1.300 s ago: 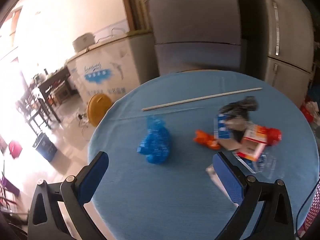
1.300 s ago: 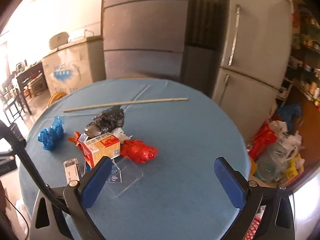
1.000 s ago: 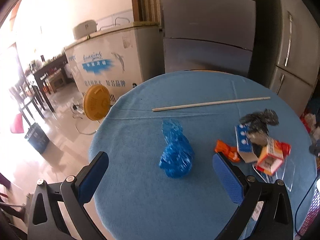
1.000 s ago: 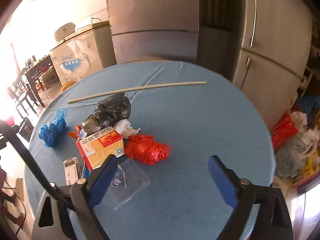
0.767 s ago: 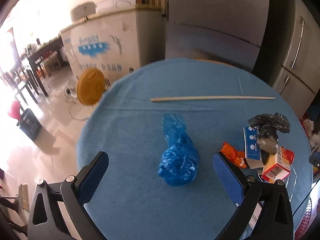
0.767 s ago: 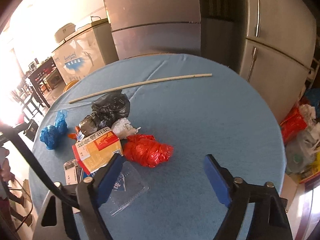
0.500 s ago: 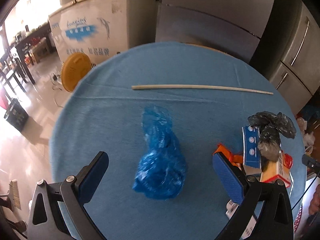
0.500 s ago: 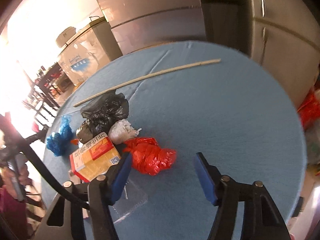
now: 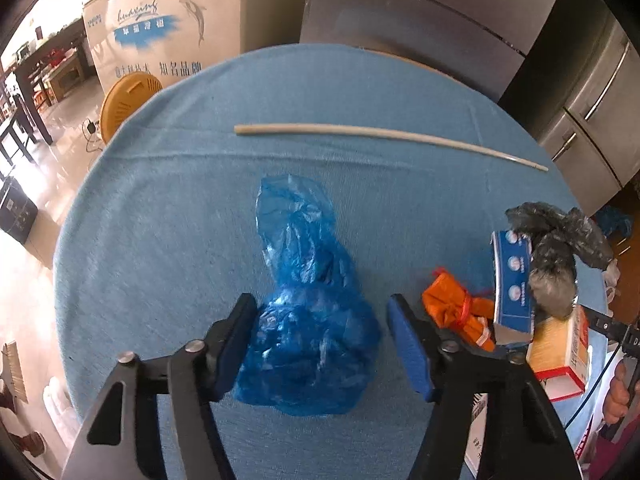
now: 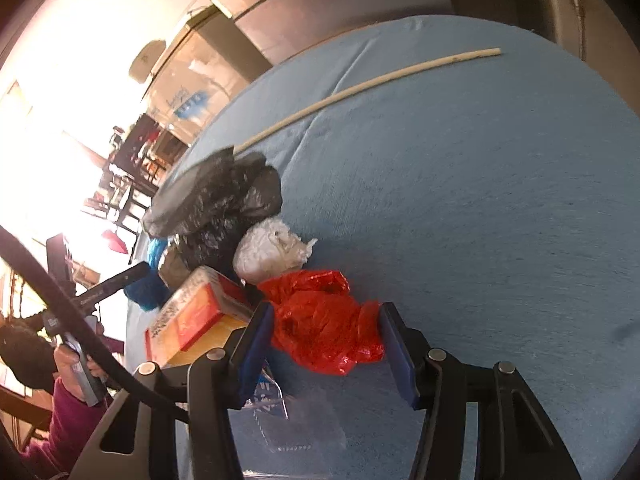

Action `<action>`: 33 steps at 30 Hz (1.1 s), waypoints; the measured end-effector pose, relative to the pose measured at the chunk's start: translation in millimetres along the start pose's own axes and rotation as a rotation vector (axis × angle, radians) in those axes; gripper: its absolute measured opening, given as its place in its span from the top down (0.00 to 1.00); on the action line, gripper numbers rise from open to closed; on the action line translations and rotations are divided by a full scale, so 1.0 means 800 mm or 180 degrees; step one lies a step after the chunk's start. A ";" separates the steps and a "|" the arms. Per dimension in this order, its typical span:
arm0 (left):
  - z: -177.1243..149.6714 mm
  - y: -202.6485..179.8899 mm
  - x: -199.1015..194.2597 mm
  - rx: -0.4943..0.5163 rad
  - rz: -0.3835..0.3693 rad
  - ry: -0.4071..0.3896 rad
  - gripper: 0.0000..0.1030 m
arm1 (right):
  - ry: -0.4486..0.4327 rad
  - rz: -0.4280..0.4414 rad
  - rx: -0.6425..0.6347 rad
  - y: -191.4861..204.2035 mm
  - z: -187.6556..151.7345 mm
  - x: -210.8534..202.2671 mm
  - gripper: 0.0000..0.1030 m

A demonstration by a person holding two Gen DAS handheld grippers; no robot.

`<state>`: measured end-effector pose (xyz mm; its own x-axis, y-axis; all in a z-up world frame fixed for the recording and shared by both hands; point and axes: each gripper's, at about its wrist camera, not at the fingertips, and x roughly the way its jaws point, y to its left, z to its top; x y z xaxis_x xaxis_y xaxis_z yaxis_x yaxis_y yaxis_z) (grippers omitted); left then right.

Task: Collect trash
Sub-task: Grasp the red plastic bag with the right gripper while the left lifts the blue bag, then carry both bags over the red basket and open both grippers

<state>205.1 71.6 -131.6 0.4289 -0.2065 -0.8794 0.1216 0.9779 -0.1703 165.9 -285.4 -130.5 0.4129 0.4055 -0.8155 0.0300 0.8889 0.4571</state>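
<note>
A crumpled blue plastic bag (image 9: 298,240) lies on the round blue table (image 9: 160,220). My left gripper (image 9: 320,320) straddles its fat near end; the jaws are closing, the left pad at the bag's edge, a small gap at the right pad. In the right wrist view, a red plastic bag (image 10: 316,304) sits between the pads of my right gripper (image 10: 326,320), whose jaws are also closing on it without squeezing it. A pile lies beside it: black bag (image 10: 216,200), white wad (image 10: 272,254), orange carton (image 10: 196,320).
A long pale stick (image 9: 380,134) lies across the far side of the table. An orange wrapper (image 9: 456,308) and a blue-white box (image 9: 512,280) sit right of the left gripper. Clear plastic packaging (image 10: 296,420) lies under the right gripper. Fridges and a chest freezer (image 9: 160,32) stand behind.
Both grippers dropped toward the table and tilted down. The left one came down over the blue bag, the right one over the red bag, and both pairs of jaws narrowed.
</note>
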 end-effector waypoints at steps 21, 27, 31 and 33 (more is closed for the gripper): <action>-0.041 -0.005 -0.043 0.0135 -0.0139 -0.0315 0.44 | -0.0041 -0.0176 0.0298 0.036 -0.018 -0.016 0.58; -0.068 -0.023 -0.098 0.0266 -0.0144 -0.0577 0.44 | -0.0353 -0.0239 0.0502 0.027 -0.034 -0.059 0.59; -0.085 -0.044 -0.133 0.0389 -0.0206 -0.0703 0.44 | -0.0544 -0.0206 0.0626 0.021 -0.051 -0.091 0.59; -0.093 -0.058 -0.150 0.0475 -0.0229 -0.0765 0.44 | -0.0607 -0.0177 0.0666 0.017 -0.058 -0.102 0.59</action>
<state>81.0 54.0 -51.1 0.6121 -0.2946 -0.7339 0.2822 0.9483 -0.1453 90.1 -296.8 -74.1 0.5685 0.2925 -0.7690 0.2363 0.8373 0.4931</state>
